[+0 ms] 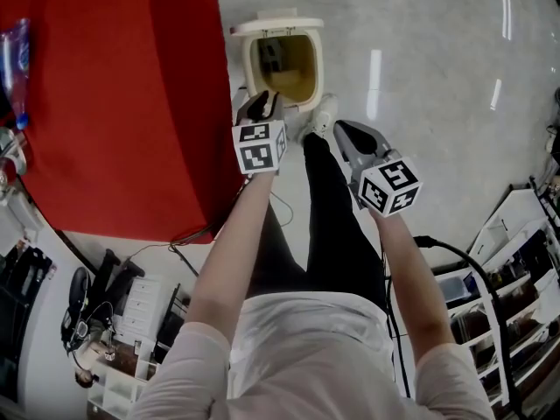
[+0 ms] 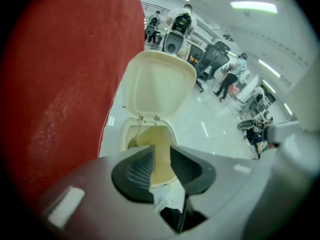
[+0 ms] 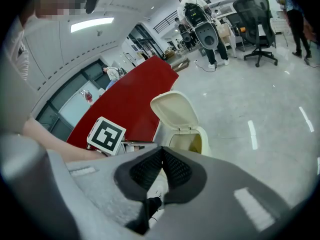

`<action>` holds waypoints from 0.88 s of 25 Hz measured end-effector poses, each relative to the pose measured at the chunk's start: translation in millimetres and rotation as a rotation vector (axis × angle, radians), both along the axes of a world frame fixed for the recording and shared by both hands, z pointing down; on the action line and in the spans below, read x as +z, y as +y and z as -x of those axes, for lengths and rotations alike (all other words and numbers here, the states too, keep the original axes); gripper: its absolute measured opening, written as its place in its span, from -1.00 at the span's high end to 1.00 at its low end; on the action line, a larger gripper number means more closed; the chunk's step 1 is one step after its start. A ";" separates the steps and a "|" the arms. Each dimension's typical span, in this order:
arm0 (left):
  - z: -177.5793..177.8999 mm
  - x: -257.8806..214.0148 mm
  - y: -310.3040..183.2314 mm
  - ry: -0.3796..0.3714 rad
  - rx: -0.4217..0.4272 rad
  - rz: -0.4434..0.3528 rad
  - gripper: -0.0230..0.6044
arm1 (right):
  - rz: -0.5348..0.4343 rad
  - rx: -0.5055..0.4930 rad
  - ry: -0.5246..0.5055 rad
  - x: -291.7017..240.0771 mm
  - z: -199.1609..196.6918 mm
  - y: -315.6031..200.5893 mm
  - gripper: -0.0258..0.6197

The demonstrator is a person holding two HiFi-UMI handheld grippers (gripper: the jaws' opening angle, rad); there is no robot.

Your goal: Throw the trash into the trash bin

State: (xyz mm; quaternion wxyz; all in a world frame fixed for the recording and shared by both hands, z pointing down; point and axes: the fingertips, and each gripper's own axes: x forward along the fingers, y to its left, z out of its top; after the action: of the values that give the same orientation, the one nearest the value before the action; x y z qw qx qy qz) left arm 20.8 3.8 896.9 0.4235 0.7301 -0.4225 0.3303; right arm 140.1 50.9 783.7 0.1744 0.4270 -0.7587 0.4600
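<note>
A cream pedal bin stands on the floor beside the red table, its lid swung up. Something dark lies inside; I cannot tell what. My left gripper hangs over the bin's near rim. In the left gripper view its jaws stand apart with nothing between them, and the bin's yellowish inside shows through the gap under the raised lid. My right gripper is to the right of the bin, jaws closed and empty. The right gripper view shows the bin just ahead.
The red-draped table fills the left, with a blue packet on it. A white shoe rests at the bin's base. Cables and a shelf cart stand to the right. Office chairs and people are far off.
</note>
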 end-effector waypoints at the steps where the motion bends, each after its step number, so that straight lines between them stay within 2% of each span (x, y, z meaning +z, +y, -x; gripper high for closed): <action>1: -0.4 -5.1 1.2 0.009 0.003 -0.005 0.59 | -0.005 0.001 0.002 -2.6 1.5 0.0 0.92; 10: -8.9 -97.8 4.6 0.084 0.084 -0.096 0.73 | -0.069 0.017 0.027 -55.4 8.3 -0.7 0.92; 22: 25.3 -213.9 36.1 0.049 0.181 -0.158 0.80 | -0.125 -0.023 0.049 -150.1 21.5 22.2 0.92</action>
State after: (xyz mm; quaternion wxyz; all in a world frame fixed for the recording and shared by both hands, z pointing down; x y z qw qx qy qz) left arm -4.4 39.9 683.0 0.3431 0.8044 -0.3690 0.3147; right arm 118.6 73.1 633.7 0.1714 0.4395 -0.7864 0.3989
